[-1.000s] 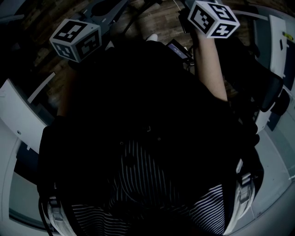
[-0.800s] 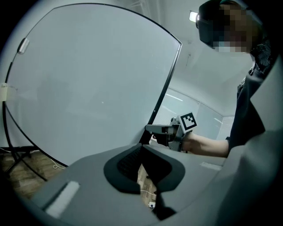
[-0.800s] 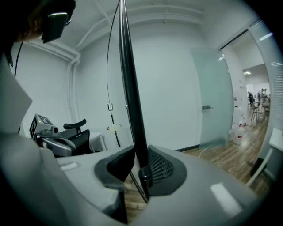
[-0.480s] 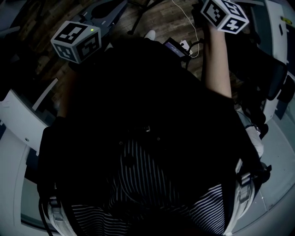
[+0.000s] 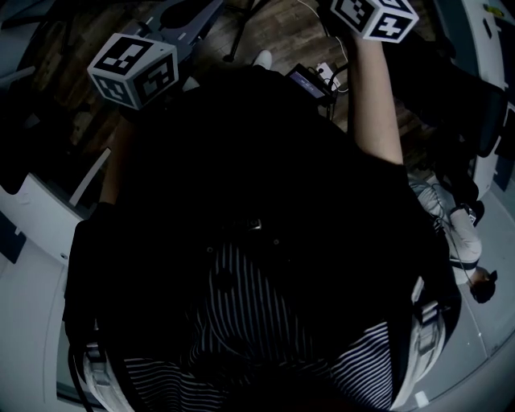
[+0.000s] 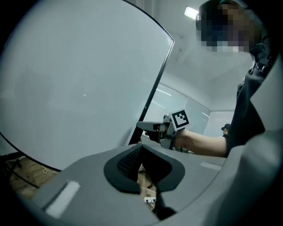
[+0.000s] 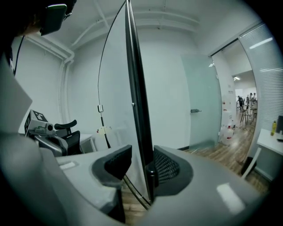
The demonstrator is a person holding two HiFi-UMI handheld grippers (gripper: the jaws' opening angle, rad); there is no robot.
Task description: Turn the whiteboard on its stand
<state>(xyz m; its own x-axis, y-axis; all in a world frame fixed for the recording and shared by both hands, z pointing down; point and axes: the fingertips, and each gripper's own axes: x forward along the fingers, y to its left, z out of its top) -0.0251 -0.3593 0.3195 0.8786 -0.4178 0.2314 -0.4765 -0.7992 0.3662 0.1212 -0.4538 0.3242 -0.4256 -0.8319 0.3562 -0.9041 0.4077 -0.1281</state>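
The whiteboard [image 6: 79, 75] is a big, smooth, matt white sheet with a thin black frame, and it fills the left side of the left gripper view. In the right gripper view it stands upright and edge-on, so only its slim, glossy black frame shows as a dark vertical strip. A thin black tube of the stand [image 7: 132, 194] slants away under the board's lower edge.

The right gripper [image 7: 142, 154] has that frame edge between its ribbed black pads. Its jaws have just been opening and now stand apart. The right pad sits just beside the frame, and a clear gap separates the left pad from it.

The left gripper [image 6: 141, 152] is beside the board's white face. Its grey shells and dark pads are parted only by a narrow slit with nothing in it, and wooden floor shows through.

In the head view a bare forearm [image 5: 374, 96] reaches up to a white cube [image 5: 374, 16] with square black markers.
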